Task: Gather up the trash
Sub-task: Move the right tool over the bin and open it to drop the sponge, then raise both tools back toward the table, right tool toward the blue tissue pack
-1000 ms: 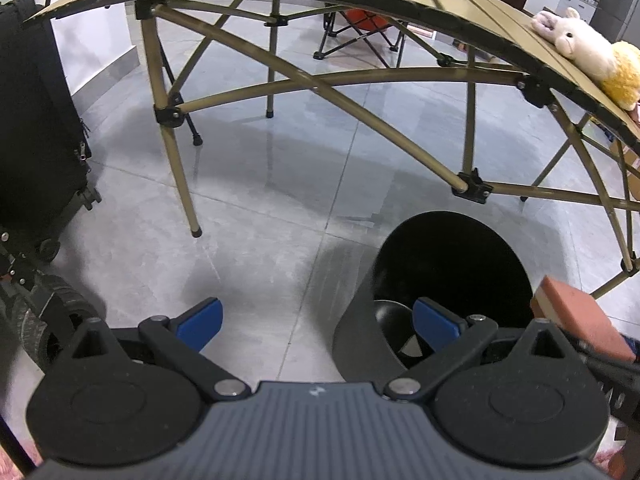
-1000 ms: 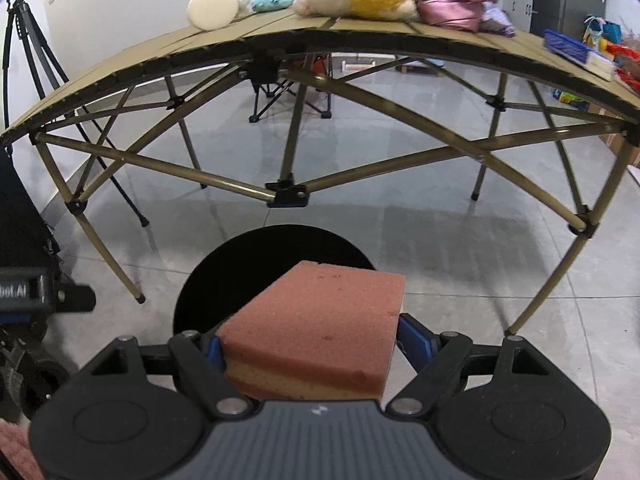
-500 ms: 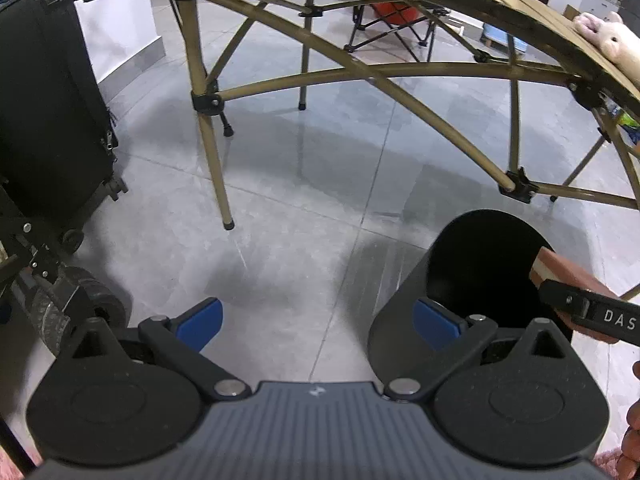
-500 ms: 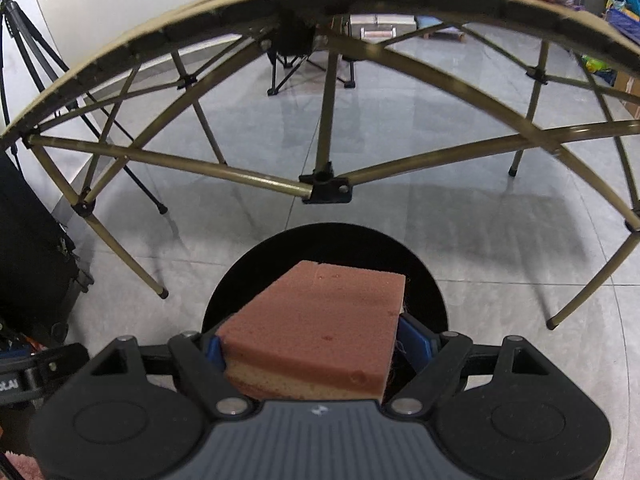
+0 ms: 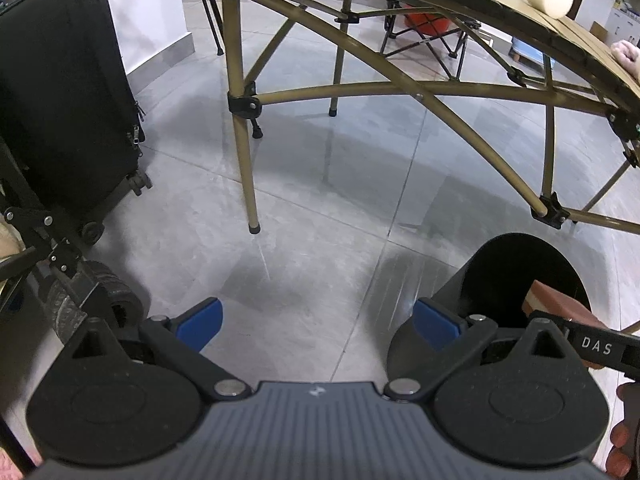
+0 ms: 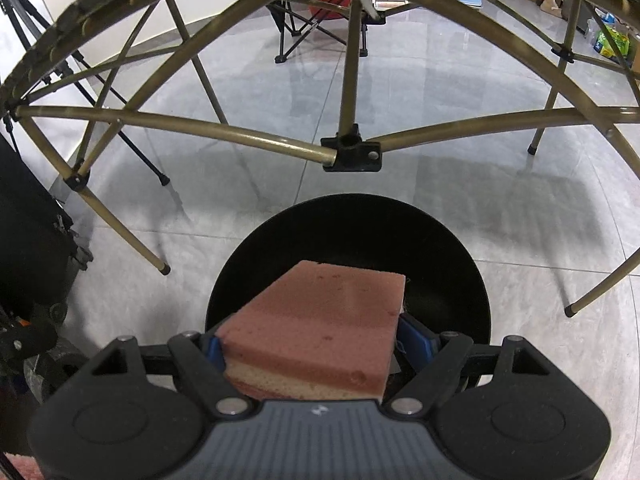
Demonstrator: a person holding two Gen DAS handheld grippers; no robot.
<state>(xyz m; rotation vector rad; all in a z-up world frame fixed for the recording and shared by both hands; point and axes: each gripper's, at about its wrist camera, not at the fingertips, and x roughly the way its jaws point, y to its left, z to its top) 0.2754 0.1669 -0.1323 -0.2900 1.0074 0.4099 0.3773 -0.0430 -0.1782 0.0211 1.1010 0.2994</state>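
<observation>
R gripper (image 6: 308,348) fingers clamp pink sponge (image 6: 320,320) above black bin (image 6: 348,220); L gripper (image 5: 316,320) fingers spread, empty. Centre sponge over bin mouth, then release.

Left gripper (image 5: 316,324) jaws wide apart, empty; sponge (image 5: 556,302) over black bin (image 5: 432,312) at right.

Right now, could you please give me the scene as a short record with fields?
right gripper: shut on the pink sponge, above the bin's mouth
left gripper: open, nothing between its fingers
black bin: on the grey floor, beside the folding table's legs
folding table: tan frame, soft toys on top
suitcase: black, upright at left
</observation>
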